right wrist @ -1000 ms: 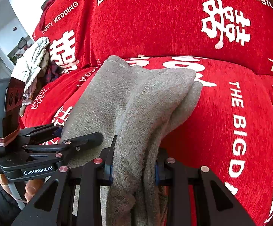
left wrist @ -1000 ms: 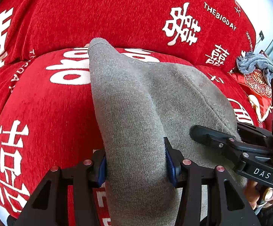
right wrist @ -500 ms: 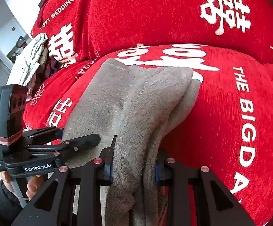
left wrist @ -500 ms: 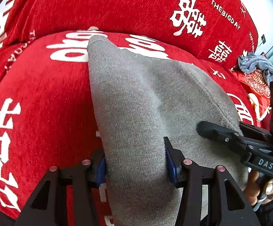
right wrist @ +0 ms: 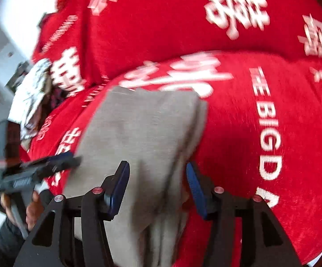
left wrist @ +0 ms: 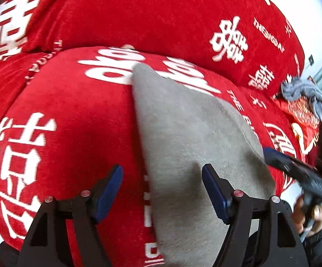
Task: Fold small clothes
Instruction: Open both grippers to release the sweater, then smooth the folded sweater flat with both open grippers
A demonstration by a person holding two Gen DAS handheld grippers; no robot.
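The folded grey garment (left wrist: pixel 192 146) is laid flat on the red sofa cushion (left wrist: pixel 72 115), toward 12 o'clock from both tools. The left gripper (left wrist: pixel 162 191) and the right gripper (right wrist: pixel 157 187) are spread wide, gripping nothing, presumably so the fold can settle undisturbed.

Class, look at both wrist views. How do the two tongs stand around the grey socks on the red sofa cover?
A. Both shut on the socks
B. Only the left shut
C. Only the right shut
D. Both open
D: the left tongs and right tongs both show clear gaps between their blue pads and the grey socks, which lie on the red sofa cover.
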